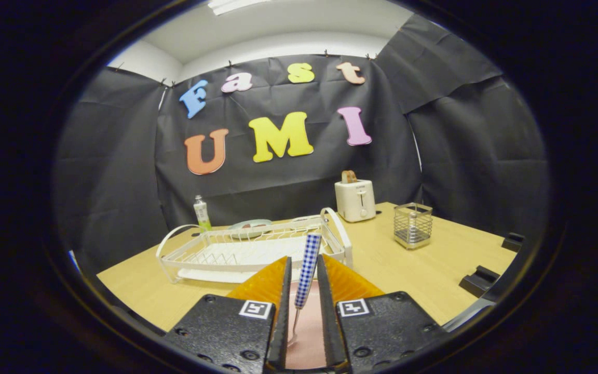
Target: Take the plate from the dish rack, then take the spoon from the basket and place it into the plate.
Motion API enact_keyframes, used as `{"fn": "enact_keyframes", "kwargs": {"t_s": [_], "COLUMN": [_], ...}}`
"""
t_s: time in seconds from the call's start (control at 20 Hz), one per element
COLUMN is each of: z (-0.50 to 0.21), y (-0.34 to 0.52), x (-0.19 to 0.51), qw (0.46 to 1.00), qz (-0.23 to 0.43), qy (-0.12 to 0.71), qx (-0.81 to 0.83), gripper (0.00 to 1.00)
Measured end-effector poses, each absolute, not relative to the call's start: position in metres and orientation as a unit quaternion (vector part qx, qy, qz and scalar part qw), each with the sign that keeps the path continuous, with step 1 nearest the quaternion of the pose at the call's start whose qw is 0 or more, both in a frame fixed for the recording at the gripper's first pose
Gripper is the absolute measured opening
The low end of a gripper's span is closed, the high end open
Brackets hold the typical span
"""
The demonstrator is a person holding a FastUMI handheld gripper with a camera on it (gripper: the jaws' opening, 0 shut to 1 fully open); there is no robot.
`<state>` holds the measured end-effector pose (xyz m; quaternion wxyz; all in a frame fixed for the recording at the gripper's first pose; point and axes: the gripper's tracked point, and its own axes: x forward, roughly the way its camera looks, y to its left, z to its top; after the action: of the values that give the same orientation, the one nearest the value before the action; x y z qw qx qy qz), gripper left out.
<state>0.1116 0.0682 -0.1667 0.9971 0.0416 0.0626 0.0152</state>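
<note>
The gripper (304, 283) is tilted down toward the wooden table (423, 270), its fingers drawn close together with a spoon (307, 270) standing between them. The spoon's blue-and-white checked handle points up past the fingertips and its thin metal stem hangs below; whether both fingers actually press on it cannot be told. Under the fingers lies a pink surface, likely the plate (307, 332), its rim cut off by the gripper body. Just ahead of the fingers sits the white wire dish rack (247, 249), with a pale dish (249, 225) and a small green-labelled bottle (201, 213) beyond it. Ahead and right of the fingers, well apart, stand a white toaster (355, 200) and the metal mesh basket (412, 225), with open tabletop between them and the fingers. Two black blocks (478, 280) sit by the table's right edge.
</note>
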Motion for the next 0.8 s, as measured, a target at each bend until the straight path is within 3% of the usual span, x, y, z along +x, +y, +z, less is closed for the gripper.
{"fn": "enact_keyframes", "kwargs": {"t_s": [0.15, 0.5, 0.8], "z": [-0.157, -0.111, -0.053], "y": [0.057, 0.047, 0.041], "x": [0.106, 0.078, 0.045], "qw": [0.998, 1.0, 0.999], "qz": [0.014, 0.004, -0.018], "qy": [0.056, 0.002, -0.035], "qx": [0.028, -0.024, -0.032], "gripper": [0.51, 0.82, 0.94]}}
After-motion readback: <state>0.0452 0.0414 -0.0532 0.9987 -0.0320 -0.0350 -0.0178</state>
